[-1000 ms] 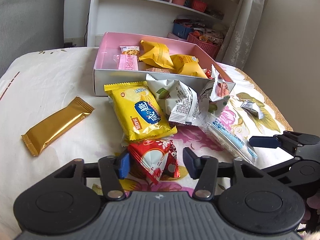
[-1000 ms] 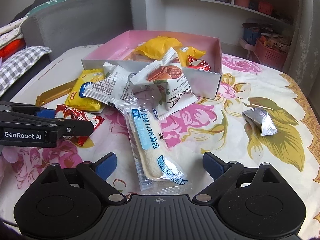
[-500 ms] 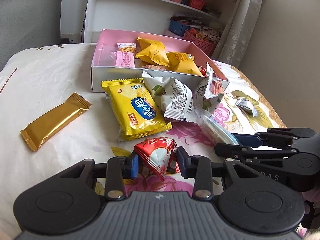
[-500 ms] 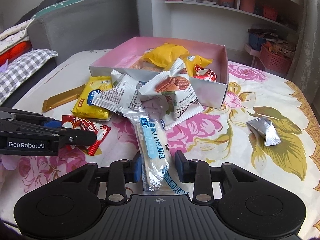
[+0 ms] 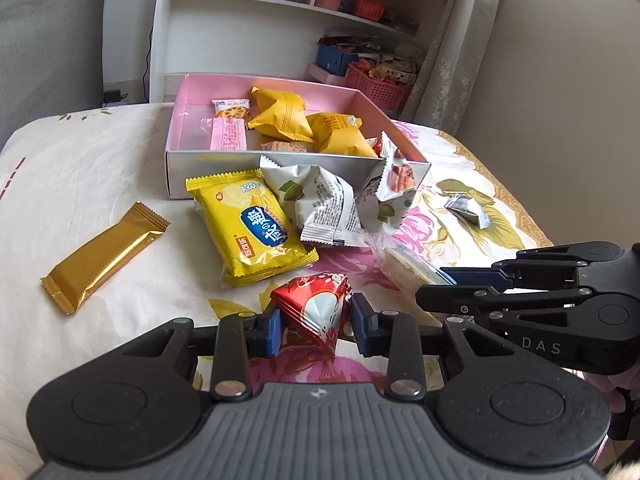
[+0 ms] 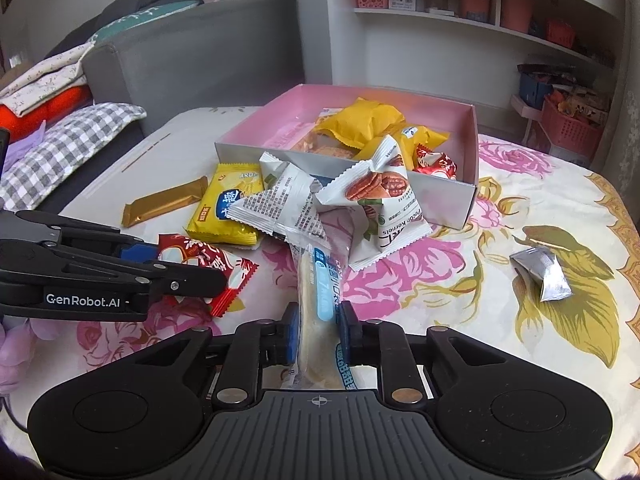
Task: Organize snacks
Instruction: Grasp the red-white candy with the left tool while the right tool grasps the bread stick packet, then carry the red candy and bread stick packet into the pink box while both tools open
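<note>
1. My right tongs (image 6: pixel 318 334) are clamped on the near part of the long clear-wrapped bread stick (image 6: pixel 320 300). Its far end lies under the pecan kernels packet (image 6: pixel 384 208). If I lift straight up, I judge the stick may drag that packet and the white packet (image 6: pixel 280 208) beside it across the floral cloth (image 6: pixel 440 280).

2. The grip sits on soft bread in slippery film. Squeezed hard, it could crush; held off-centre like this, the long far end may droop and swing.

3. My left tongs (image 5: pixel 318 326) are closing on the red triangular snack (image 5: pixel 316 308), with both pads at its sides. The pouch is puffy and tapered, so it could squirt out forward or tilt as the pads press in.

4. The two tongs are close side by side. Lifting both at once risks knocking one frame against the other, or catching the red snack's crimped edge.

5. Just beyond lie the yellow biscuit pack (image 5: pixel 256 228) and, further left, the gold bar (image 5: pixel 104 256). A low sweep toward the box could push either one.

6. The pink box (image 5: pixel 176 136) already holds yellow pouches (image 5: pixel 284 120) and small bars. The white packets lean against its near wall, so a low carry may snag them, and a long stick dropped across the pile may overhang the rim.

7. The silver wrapper (image 6: pixel 542 274) lies well apart on the right, easy to miss.
</note>
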